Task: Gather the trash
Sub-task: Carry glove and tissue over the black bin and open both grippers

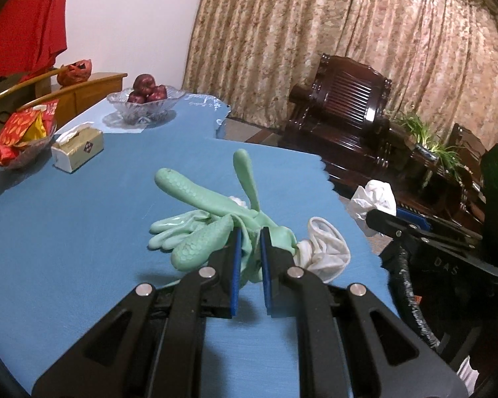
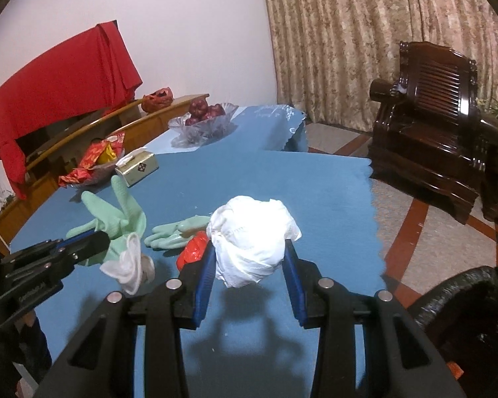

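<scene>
Right gripper (image 2: 249,262): nearest in the right wrist view, blue pads pinching a crumpled white tissue wad (image 2: 252,238), lifted off the cloth, shadow below it.
Left gripper (image 1: 249,245): pads squeezed nearly together on a mint-green rubber glove (image 1: 215,205); glove fingers stick up and out to the far side, white inner cuff (image 1: 325,248) hangs out to the right of the jaws.
Second glove (image 2: 179,230): same green, flat on the cloth, just left of the right gripper's tips.
Red wrapper (image 2: 192,252): on the cloth, touching the near edge of the second glove, partly hidden by the right gripper's left finger.
Table (image 1: 66,232): blue cloth with scalloped right edge; all trash sits in its near-middle area.
Tissue box (image 1: 78,147): gold and white, farther back on the left, tissue poking out the top.
Snack bowl (image 1: 20,139): glass, red and yellow packets, just left of the tissue box.
Fruit bowl (image 1: 146,102): glass, dark red fruit, far end of the table.
Armchair (image 2: 438,116): dark carved wood, far right, on the floor well apart from the table.
Curtain (image 1: 348,33): beige patterned, covers the far wall.
</scene>
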Demonstrator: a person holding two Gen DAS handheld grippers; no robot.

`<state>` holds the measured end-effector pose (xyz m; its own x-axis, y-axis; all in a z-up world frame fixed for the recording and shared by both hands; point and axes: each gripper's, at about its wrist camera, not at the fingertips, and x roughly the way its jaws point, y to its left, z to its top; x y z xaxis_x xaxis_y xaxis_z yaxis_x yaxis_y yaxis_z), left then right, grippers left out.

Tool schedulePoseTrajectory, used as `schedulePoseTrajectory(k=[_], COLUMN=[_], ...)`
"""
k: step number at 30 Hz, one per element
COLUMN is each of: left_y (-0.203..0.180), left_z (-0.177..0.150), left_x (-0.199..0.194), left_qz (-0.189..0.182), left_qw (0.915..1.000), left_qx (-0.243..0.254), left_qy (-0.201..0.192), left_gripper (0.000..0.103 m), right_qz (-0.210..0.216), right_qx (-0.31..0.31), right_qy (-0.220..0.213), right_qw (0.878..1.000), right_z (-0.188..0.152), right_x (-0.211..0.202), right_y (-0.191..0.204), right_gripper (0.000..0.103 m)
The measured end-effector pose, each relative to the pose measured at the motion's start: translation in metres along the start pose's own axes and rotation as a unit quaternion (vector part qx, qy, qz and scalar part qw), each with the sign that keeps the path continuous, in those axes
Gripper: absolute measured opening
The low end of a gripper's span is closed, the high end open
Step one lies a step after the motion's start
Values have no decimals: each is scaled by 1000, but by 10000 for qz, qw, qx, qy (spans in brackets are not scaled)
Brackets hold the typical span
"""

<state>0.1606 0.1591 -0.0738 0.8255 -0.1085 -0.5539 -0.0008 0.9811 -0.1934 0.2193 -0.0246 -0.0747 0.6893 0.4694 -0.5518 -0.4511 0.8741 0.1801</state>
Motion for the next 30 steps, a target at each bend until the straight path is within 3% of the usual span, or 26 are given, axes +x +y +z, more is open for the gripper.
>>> schedulePoseTrajectory(k=[19,30], left_y=[-98,-165], left_z=[-3,-8], left_x=[-12,4], left_qz=[-674,-1332], left_qw=[9961,9873], left_qx=[568,864], left_qy=[-47,99], left_gripper=[10,10], right_qz=[-673,-1365], right_qx=[327,623], right_qy=[-291,-359], right_qw=[9968,9880], right_z=[-28,-54], right_x=[-94,-147], right_y=[-60,-109], right_gripper=[39,39])
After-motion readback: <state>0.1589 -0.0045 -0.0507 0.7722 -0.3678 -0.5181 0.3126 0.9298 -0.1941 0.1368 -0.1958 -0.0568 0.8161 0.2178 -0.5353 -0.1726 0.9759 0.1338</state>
